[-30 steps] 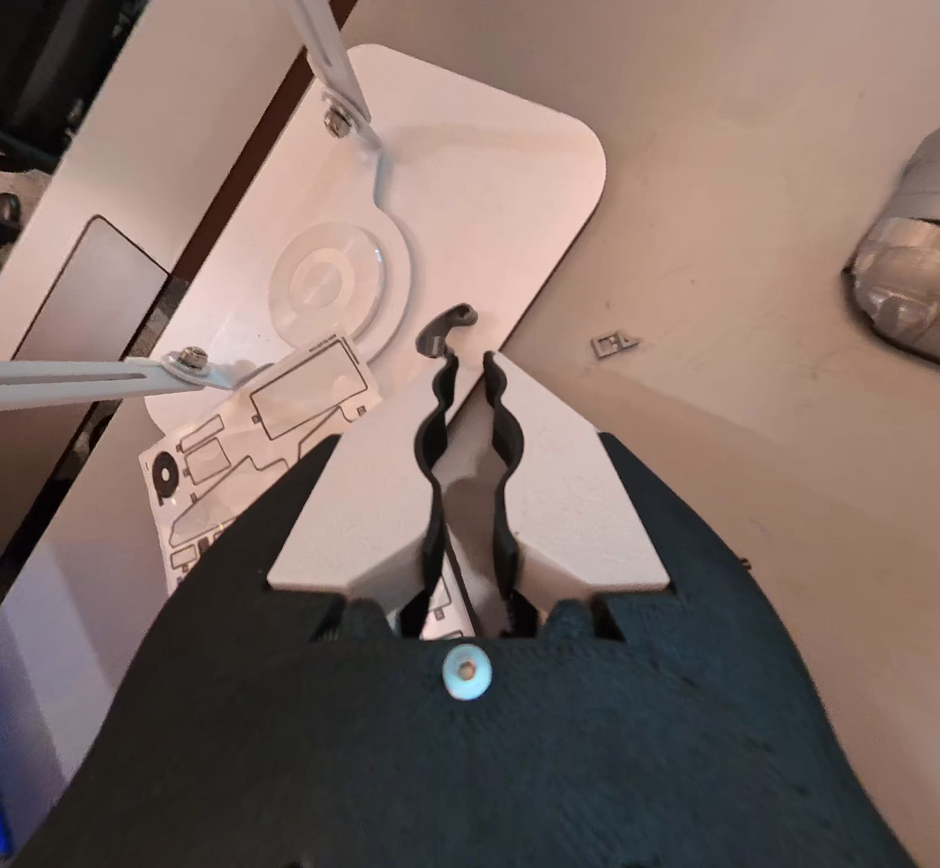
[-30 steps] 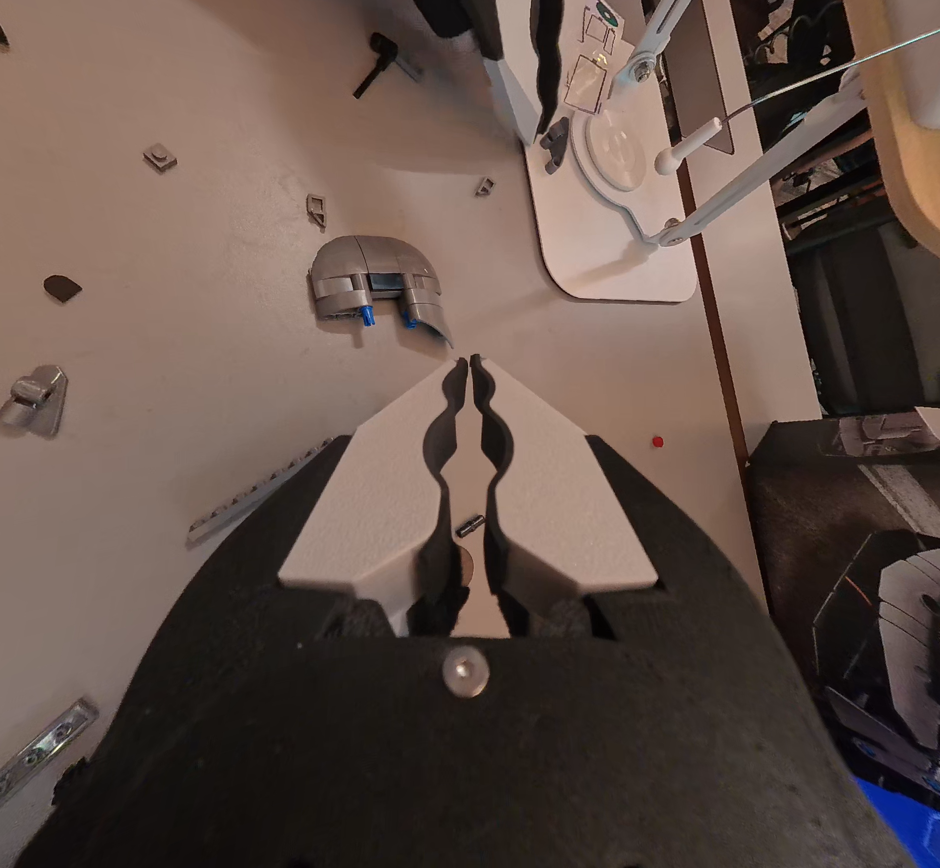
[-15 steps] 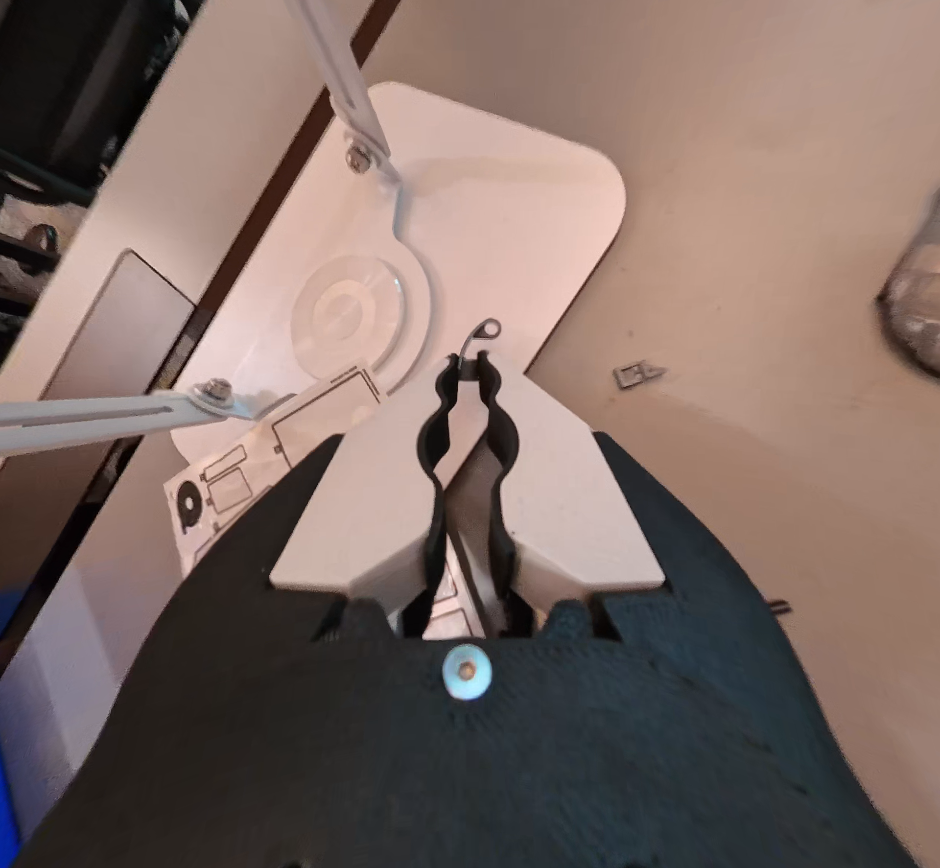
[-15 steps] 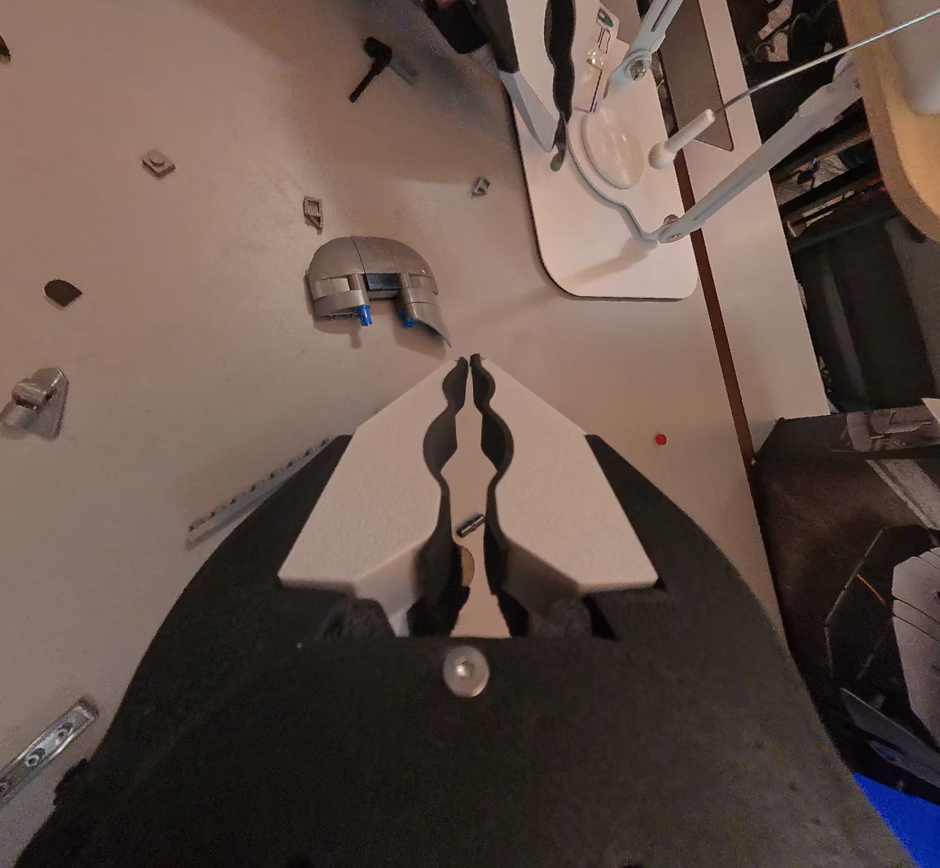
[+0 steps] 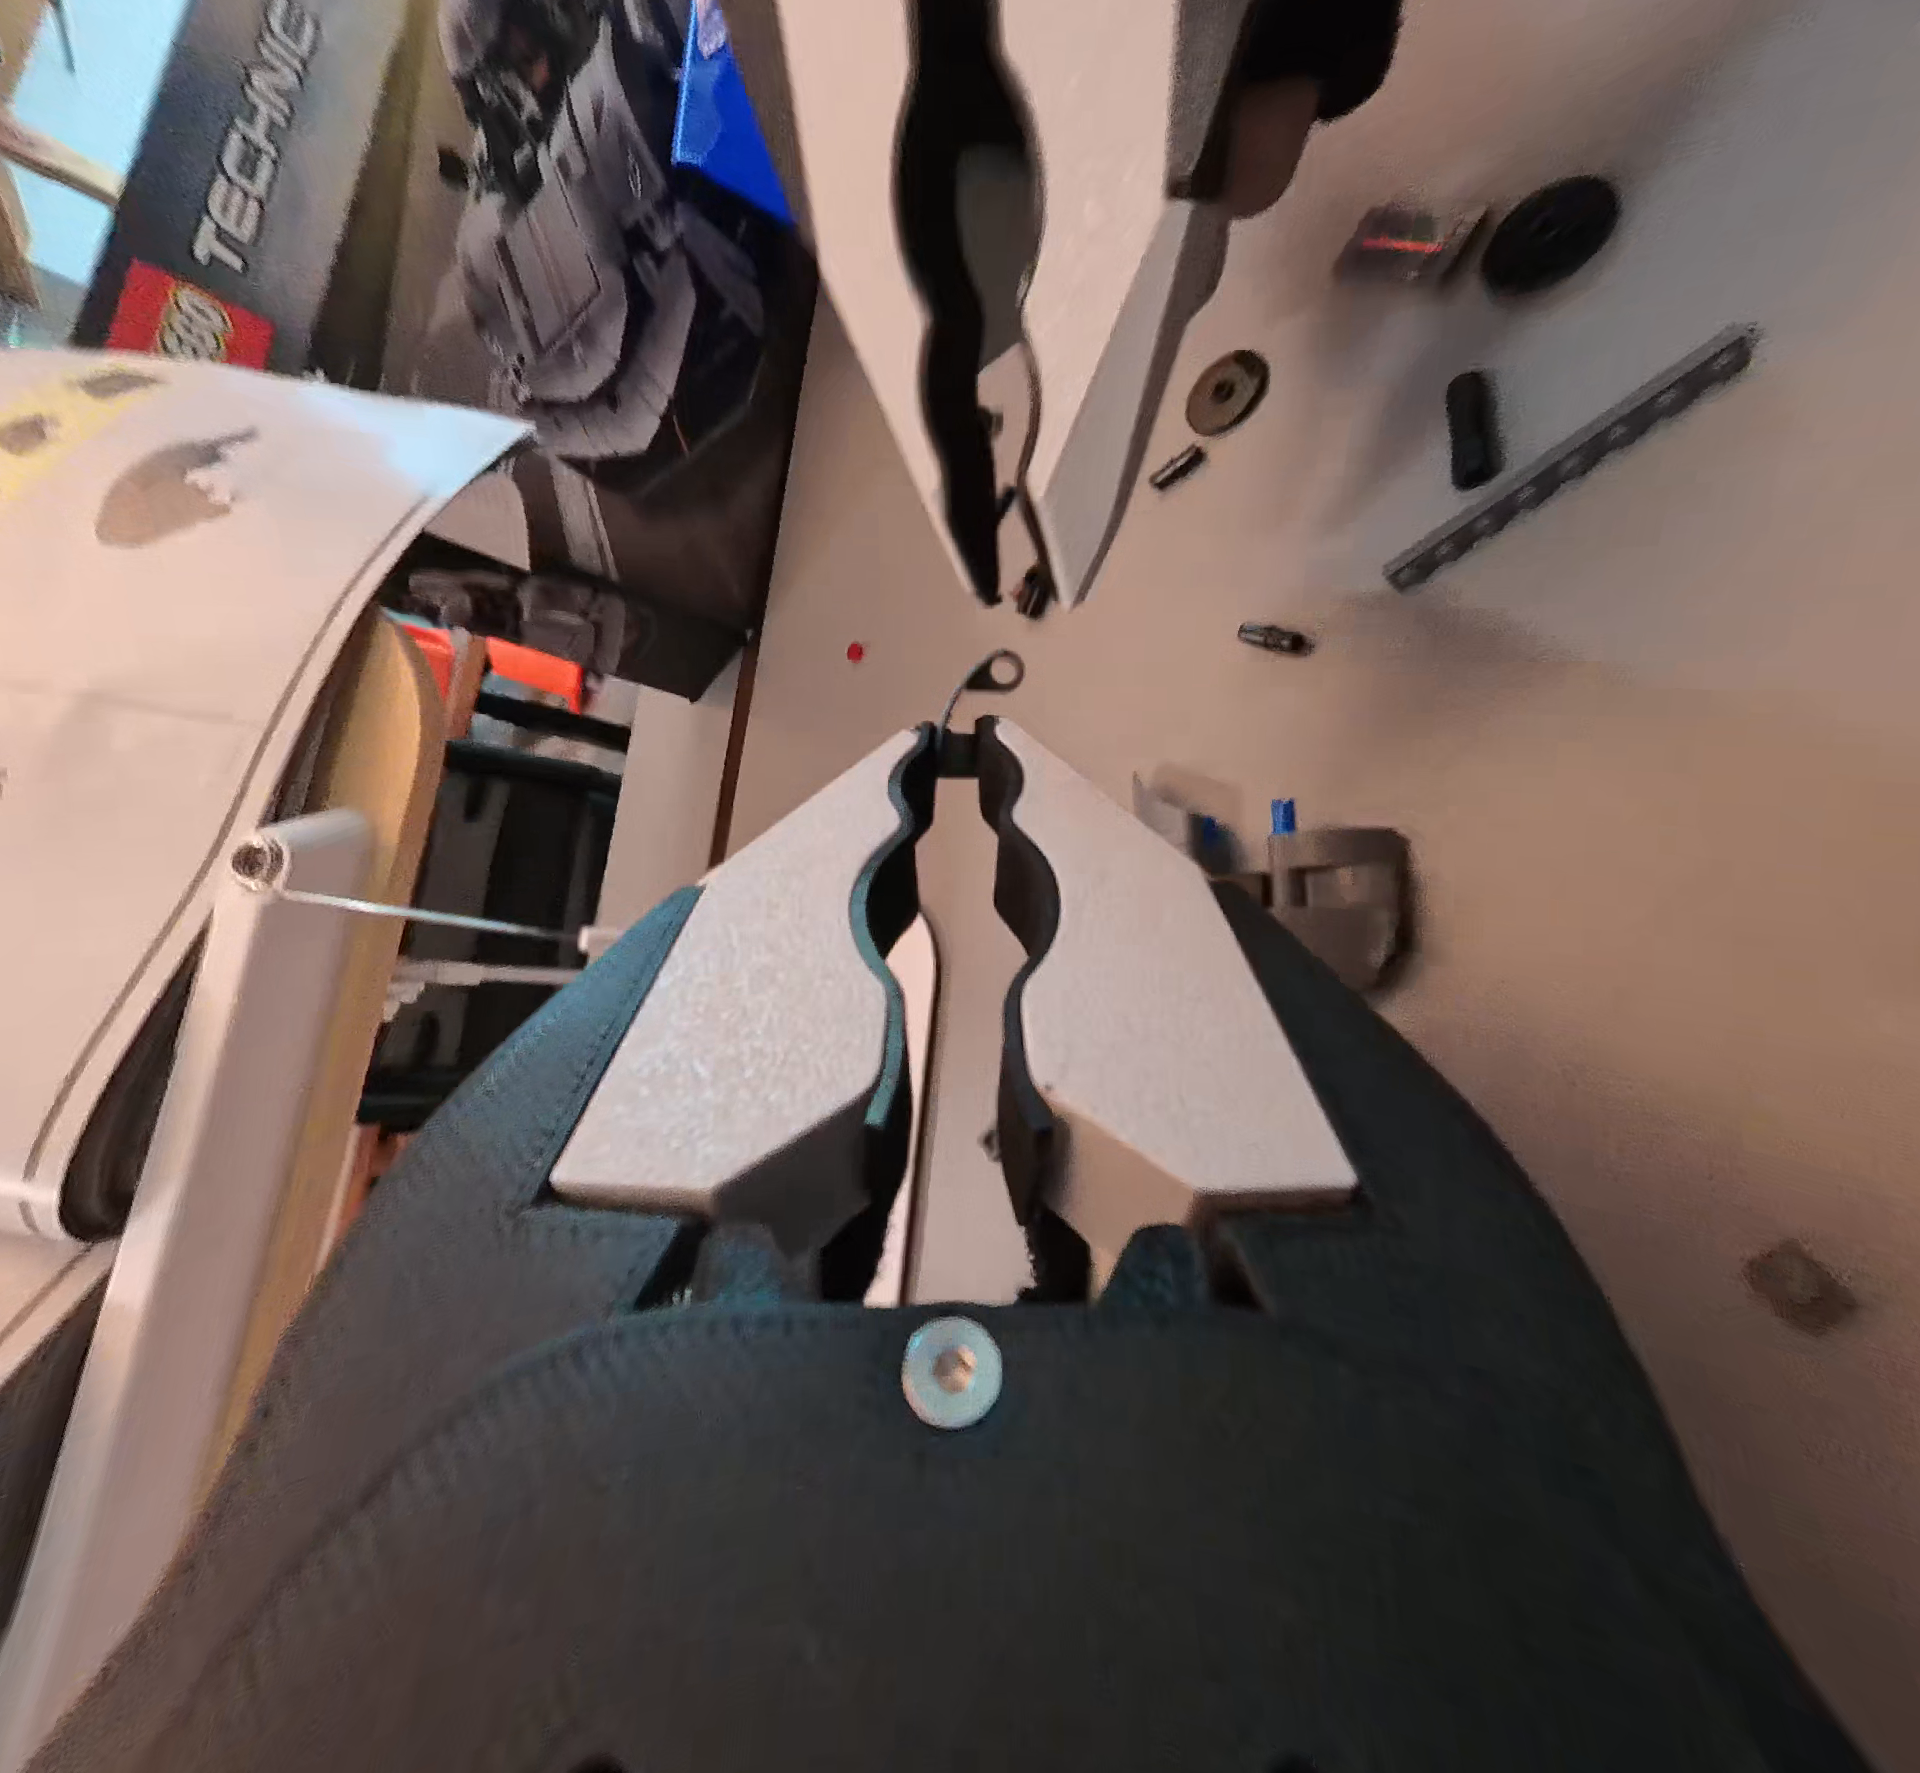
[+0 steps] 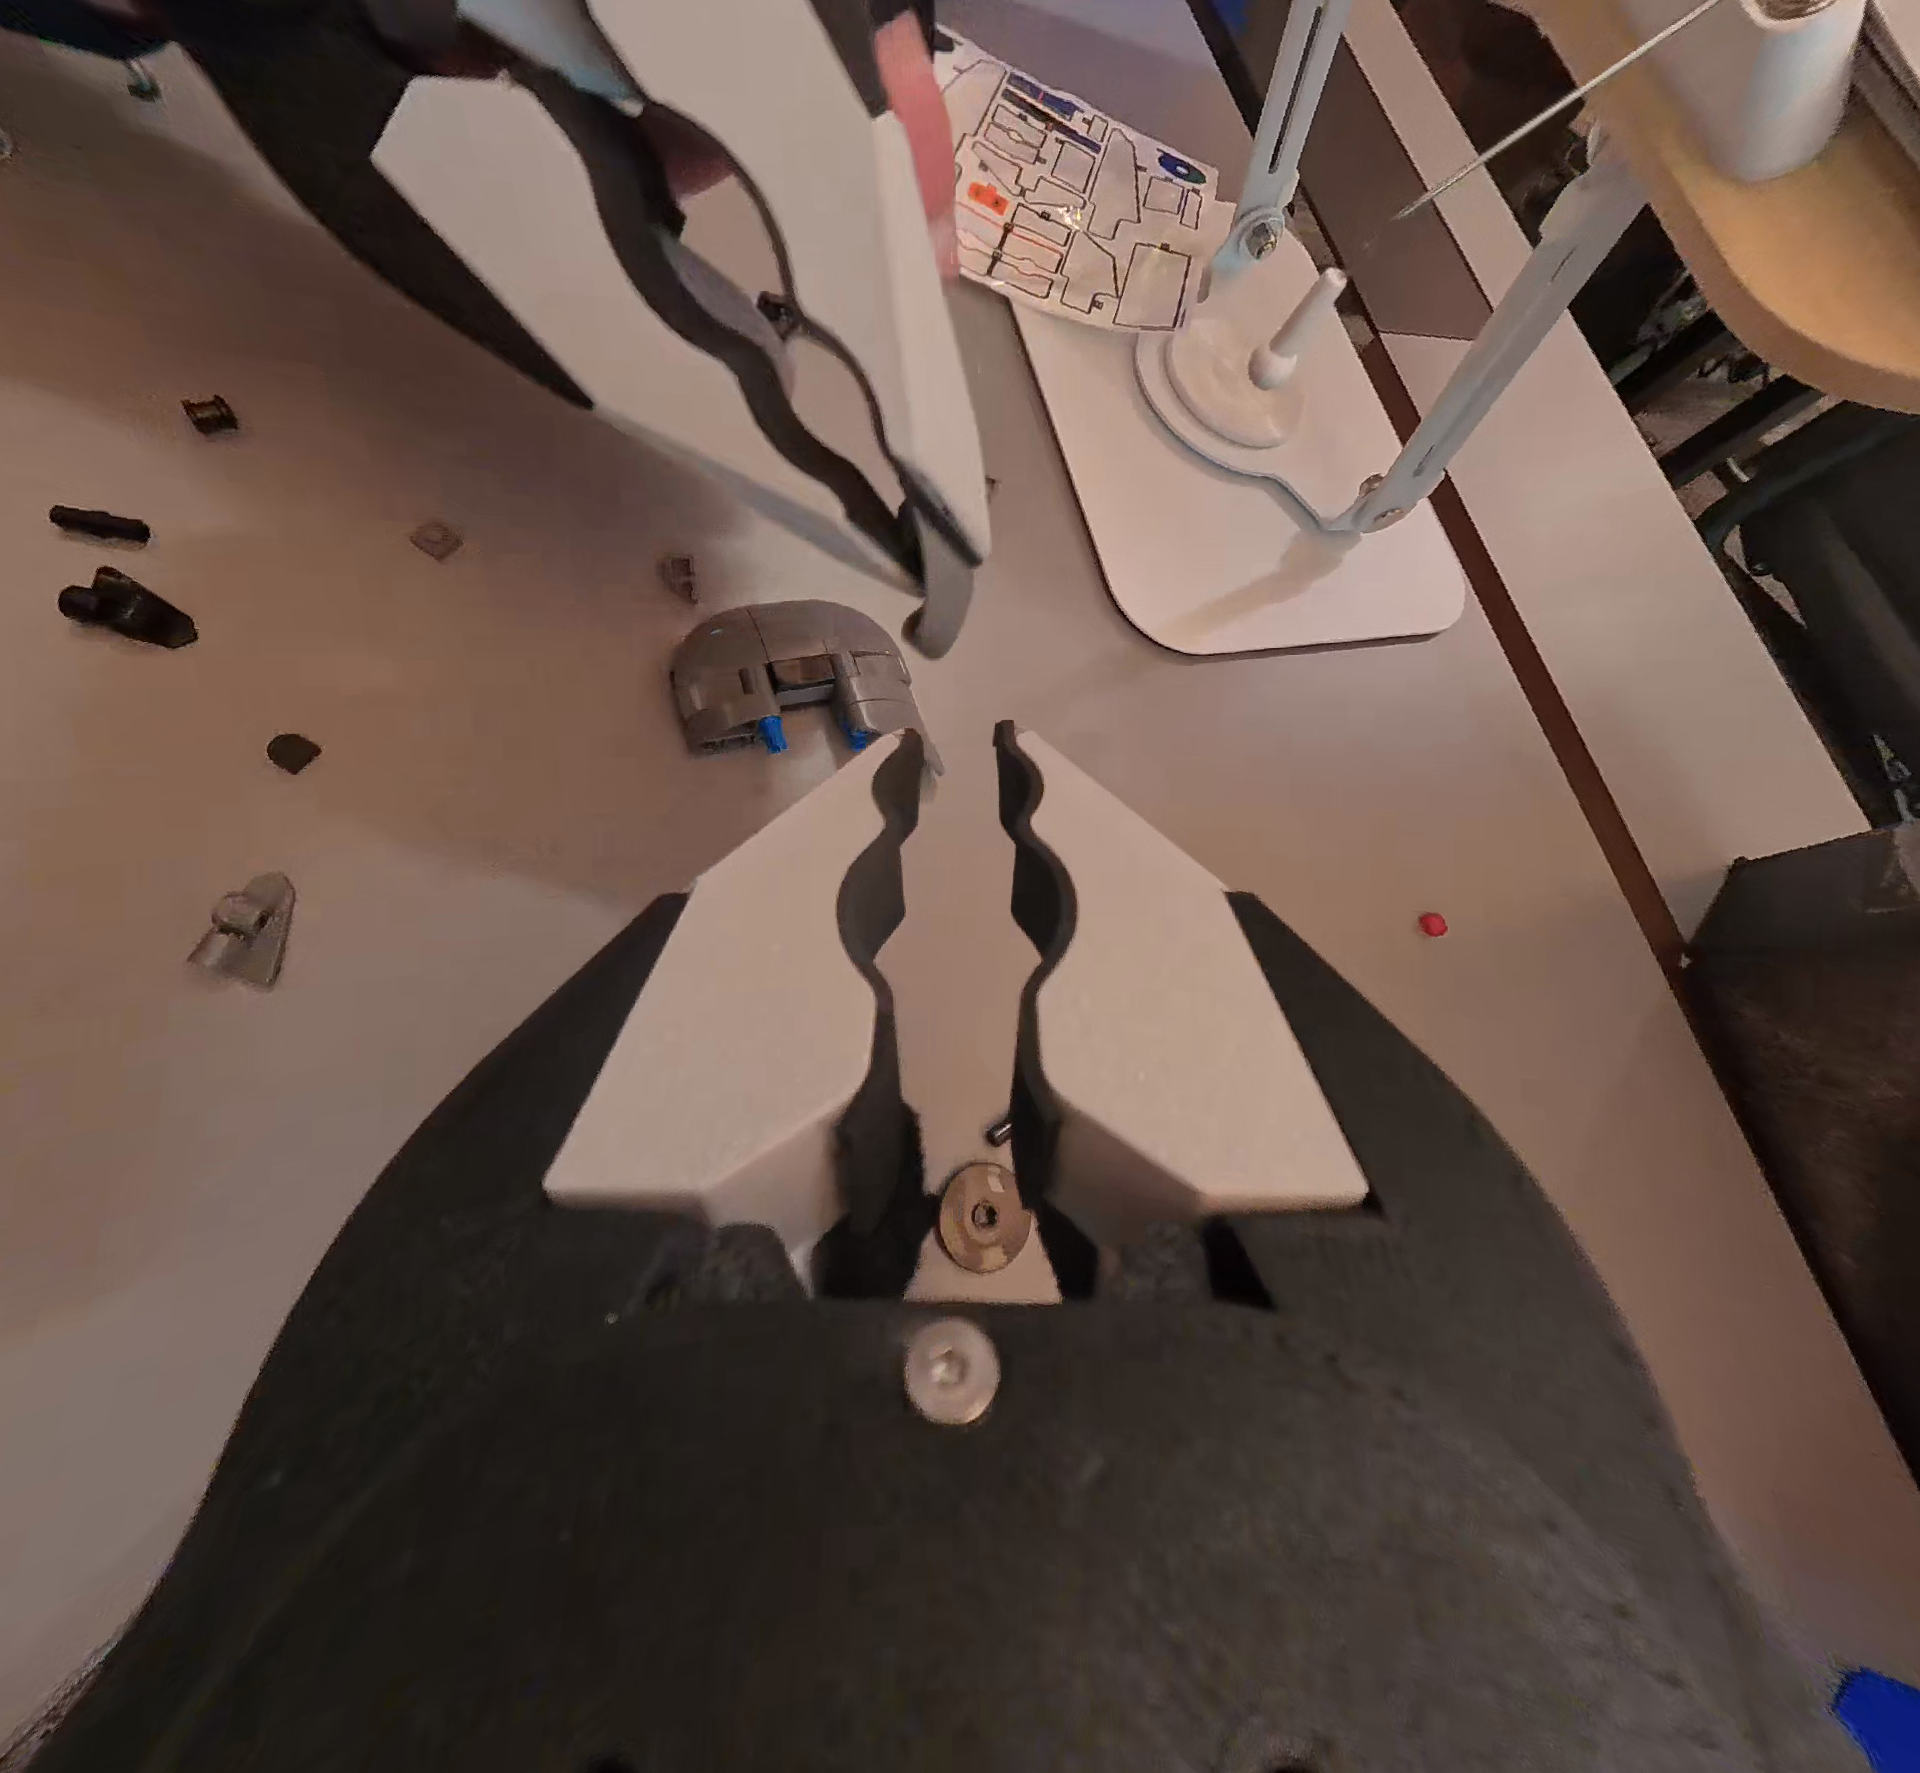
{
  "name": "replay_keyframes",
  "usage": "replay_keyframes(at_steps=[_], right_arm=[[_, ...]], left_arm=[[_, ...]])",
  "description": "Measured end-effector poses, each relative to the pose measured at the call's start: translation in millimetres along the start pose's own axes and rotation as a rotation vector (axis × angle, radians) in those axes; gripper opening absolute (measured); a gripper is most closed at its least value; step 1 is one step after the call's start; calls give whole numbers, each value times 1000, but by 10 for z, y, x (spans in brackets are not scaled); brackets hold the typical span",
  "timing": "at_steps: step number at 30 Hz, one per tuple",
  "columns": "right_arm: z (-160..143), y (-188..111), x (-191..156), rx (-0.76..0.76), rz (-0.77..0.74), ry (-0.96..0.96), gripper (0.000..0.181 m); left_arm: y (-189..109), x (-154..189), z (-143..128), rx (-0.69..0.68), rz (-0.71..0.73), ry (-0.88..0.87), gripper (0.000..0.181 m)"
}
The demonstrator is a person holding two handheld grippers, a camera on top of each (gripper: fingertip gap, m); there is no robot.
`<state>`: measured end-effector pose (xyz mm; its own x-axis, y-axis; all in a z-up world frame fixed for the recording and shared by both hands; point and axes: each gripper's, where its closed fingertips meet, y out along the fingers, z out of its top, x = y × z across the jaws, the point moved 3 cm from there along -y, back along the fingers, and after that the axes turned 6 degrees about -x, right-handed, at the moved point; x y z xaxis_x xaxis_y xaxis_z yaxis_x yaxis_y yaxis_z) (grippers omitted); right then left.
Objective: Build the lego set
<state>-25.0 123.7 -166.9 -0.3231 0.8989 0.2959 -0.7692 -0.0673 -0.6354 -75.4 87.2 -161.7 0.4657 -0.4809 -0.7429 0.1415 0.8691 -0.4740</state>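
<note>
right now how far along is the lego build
Early, by the look of it. Done: one small grey curved assembly with blue pins stands on the table. In hand: the left tongs are shut on a small grey curved piece, facing the open, empty right tongs. Left: many loose parts lie unused, such as a long grey beam and a grey bracket.

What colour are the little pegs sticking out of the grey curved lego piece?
Blue. The pegs on the grey curved assembly show best in the right wrist view.
</note>
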Motion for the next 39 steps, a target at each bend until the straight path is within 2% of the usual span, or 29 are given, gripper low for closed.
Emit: replay_keyframes(at_steps=[3, 9, 17, 22, 28, 39], right_arm=[[10, 12, -15, 11, 7, -4, 16], [46, 38, -68, 21, 20, -21, 14], [68, 16, -80, 46, 39, -15, 5], [97, -23, -82, 79, 87, 42, 14], [97, -22, -62, 77, 78, 54, 9], [118, -58, -55, 71, 0, -60, 6]], left_arm=[[18, 54, 55, -9, 31, 83, 5], [19, 76, 106, 4, 64, 117, 5], [-1, 52, 114, 25, 80, 106, 5], [19, 63, 107, 11, 87, 119, 5], [34, 81, 126, 7, 95, 133, 5], [-15, 45, 89, 35, 29, 47, 17]])
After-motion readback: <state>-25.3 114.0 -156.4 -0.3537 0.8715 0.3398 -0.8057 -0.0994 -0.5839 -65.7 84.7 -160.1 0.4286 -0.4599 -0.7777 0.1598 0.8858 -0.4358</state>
